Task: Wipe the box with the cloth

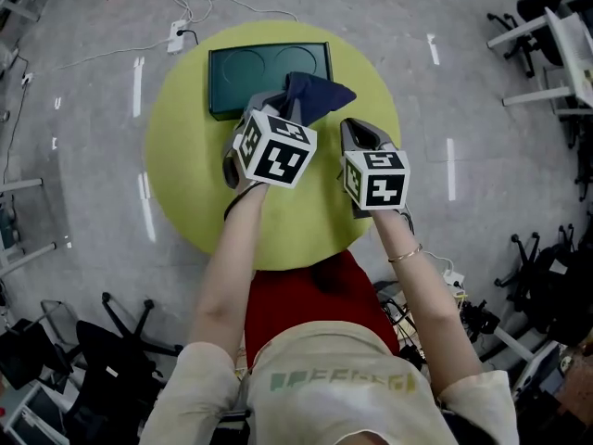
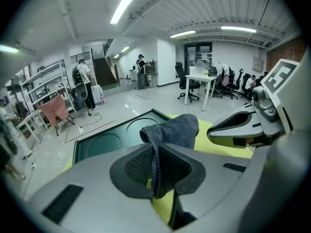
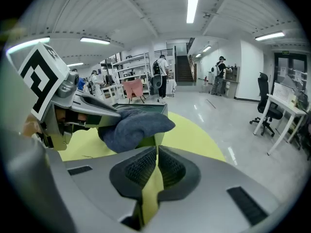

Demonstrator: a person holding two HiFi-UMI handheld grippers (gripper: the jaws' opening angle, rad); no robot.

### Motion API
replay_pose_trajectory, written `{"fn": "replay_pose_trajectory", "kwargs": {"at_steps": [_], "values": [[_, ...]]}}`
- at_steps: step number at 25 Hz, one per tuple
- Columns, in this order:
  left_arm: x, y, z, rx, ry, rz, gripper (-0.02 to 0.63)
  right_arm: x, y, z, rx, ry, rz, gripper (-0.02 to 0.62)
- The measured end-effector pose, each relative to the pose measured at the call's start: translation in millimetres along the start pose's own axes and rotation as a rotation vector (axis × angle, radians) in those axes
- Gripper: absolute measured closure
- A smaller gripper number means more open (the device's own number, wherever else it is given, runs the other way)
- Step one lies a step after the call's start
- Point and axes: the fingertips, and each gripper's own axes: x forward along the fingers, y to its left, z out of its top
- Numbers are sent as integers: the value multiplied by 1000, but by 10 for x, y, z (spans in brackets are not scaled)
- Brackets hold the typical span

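Head view first: my left claw (image 1: 281, 103) sits at the near edge of the dark green box (image 1: 243, 70). The box lies flat on the far part of the round yellow-green tabletop (image 1: 185, 179). A dark blue cloth (image 1: 317, 95) sticks out of that claw and bunches up over the box's near right corner. Can't tell from up here whether the cloth actually touches the box or just hangs above it.

In the left gripper view the left claw (image 2: 155, 171) is clamped tight on a fold of the cloth (image 2: 177, 129). The rest of the fabric flops out past the tips, with the box (image 2: 104, 140) behind it and the tabletop (image 2: 206, 127) off to the right.

My right claw (image 1: 358, 133) is just beside the left one, over bare tabletop and near the box's right end. In the right gripper view the right claw (image 3: 156, 165) has its pads pretty much together, just a thin slit. There's nothing in it, only the yellow tabletop (image 3: 194, 135) showing through. From there the cloth (image 3: 133, 125) is a blue lump in the other claw, in front of the box (image 3: 158, 108) corner.

Grey floor (image 1: 83, 156) all round, with office chairs (image 1: 130, 341) parked at the edges.
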Motion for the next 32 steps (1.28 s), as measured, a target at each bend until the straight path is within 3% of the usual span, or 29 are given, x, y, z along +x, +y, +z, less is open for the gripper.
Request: {"fn": "replay_pose_trajectory", "kwargs": {"at_steps": [15,23,32], "values": [[-437,879,-476,-113,26,146,549,204,205,-71,-33,63,12,555],[-719,1204,-790,-194,38,218,549,182,317,-61,-65,67,30,555],[-1178,1450,-1036,-227,58,316,549,141,405,-72,-79,54,50,555]]}}
